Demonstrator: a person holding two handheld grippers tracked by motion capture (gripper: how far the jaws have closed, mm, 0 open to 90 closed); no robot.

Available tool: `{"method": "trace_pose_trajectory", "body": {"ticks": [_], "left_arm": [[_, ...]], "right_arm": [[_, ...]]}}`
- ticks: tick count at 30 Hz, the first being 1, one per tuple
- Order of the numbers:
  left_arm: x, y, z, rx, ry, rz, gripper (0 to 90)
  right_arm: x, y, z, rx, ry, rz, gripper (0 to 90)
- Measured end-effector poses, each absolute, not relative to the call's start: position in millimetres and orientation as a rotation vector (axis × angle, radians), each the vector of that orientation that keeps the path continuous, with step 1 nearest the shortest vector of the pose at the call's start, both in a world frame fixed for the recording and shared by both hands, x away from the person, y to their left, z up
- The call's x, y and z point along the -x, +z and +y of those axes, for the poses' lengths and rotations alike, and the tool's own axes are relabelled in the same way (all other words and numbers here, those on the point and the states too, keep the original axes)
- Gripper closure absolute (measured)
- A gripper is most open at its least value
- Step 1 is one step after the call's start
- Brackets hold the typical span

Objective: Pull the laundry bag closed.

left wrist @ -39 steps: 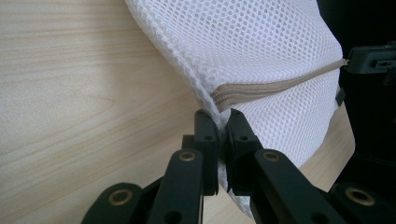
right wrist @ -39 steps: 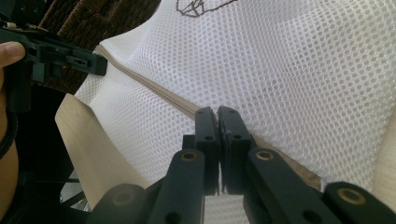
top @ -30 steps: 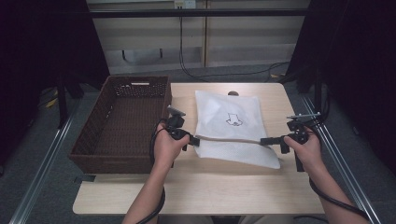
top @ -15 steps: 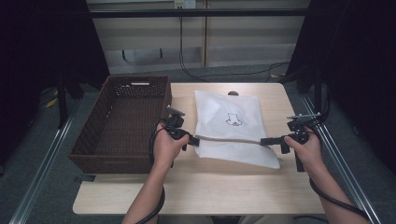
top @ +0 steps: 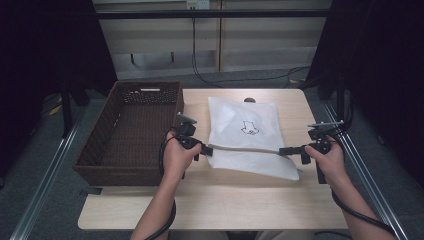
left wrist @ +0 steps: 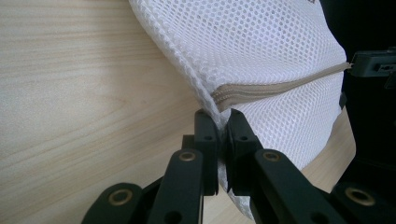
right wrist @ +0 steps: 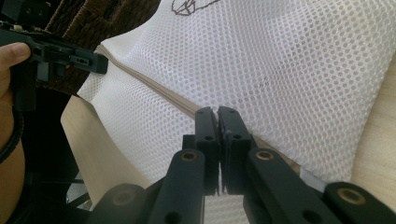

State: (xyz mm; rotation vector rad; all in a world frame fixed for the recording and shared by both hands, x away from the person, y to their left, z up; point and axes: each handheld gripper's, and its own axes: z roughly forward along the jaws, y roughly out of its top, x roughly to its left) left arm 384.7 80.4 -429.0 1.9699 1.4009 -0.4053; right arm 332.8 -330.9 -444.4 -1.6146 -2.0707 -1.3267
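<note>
Here, a white mesh laundry bag (top: 250, 137) lies on the pale wooden counter (top: 200, 205), right of a dark brown woven basket (top: 132, 132) that sits at the counter's left side. The person stands at the near edge with a gripper in each hand, both reaching in toward the bag's beige zipper (top: 245, 149), which runs across the bag close to its near end.

The left gripper (top: 206, 149) is at the zipper's left end, just beside the basket's right wall. In the left gripper view its jaws are clenched on the bag's corner, with the mesh and the end of the zipper (left wrist: 261, 88) pinched between them and the bag (left wrist: 261, 46) lifted a little off the wood there.

The right gripper (top: 285, 150) is at the zipper's right end, near the counter's right edge. In the right gripper view its jaws are pressed together on the zipper seam, the mesh (right wrist: 280, 65) spreading away behind them.

Between the two grips the zipper line looks drawn fairly straight. A small dark line drawing (top: 248, 128) is printed on the bag's upper face, farther from the person than the zipper.
</note>
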Motion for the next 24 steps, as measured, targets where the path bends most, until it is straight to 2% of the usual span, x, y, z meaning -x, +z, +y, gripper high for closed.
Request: {"method": "trace_pose_trajectory", "body": {"ticks": [24], "left_arm": [[-384.9, -428.5, 84.7, -1.966, -0.398, 1.416, 85.5]], "right_arm": [[-333.7, -445.7, -334.5, 1.616, -1.33, -2.064, 88.0]]}}
